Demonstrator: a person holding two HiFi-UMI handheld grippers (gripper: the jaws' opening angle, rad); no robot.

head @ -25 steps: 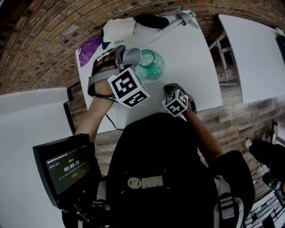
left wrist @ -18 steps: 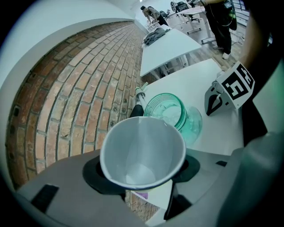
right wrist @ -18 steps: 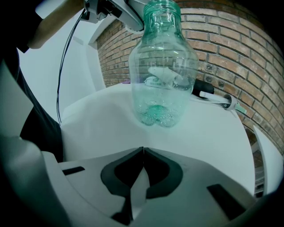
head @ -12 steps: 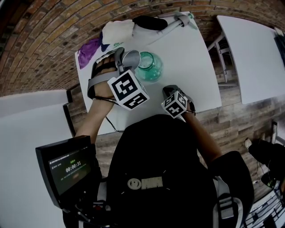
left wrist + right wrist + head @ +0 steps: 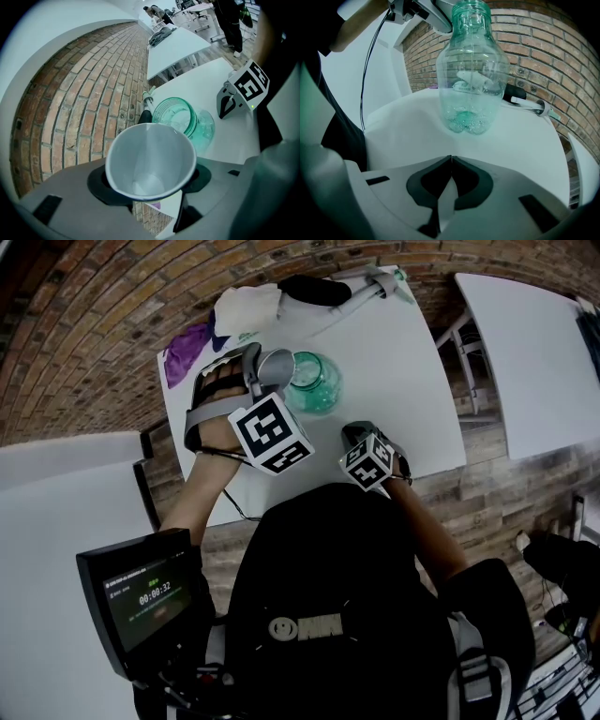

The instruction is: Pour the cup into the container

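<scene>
Two grippers in view. Your left gripper (image 5: pixel 150 180) has its jaws spread round a white paper cup (image 5: pixel 150 157) and pinches the lower wall between the pads. The cup is tipped with its open mouth facing that gripper's camera. The inside is mostly bare, with a pale patch at the bottom that I can't identify. In the head view the cup rim sits just left of the mouth of the clear green bottle (image 5: pixel 472 70). That bottle stands upright on the white table (image 5: pixel 412 381), uncapped, with white bits inside and bubbles at the base. Your right gripper (image 5: pixel 450 161) is near the bottle but apart from it, jaws pressed together on nothing. A purple cloth (image 5: pixel 187 345) lies at the table's far left corner.
</scene>
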